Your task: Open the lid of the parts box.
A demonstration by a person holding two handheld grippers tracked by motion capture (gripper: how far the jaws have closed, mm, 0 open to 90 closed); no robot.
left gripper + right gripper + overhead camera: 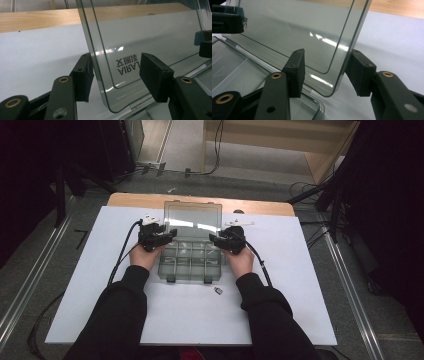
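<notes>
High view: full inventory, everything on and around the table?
box: 1, clear grey, compartmented, table centre
lid: 1, clear, raised, jaws of both grippers straddle its side edges
small part: 1, dark, on sheet near box front
sheet: 1, white, covers table
table: 1, wood, far edge showing
left hand-held gripper: 1, black, open
right hand-held gripper: 1, black, open
sleeves: 2, black, bottom
</notes>
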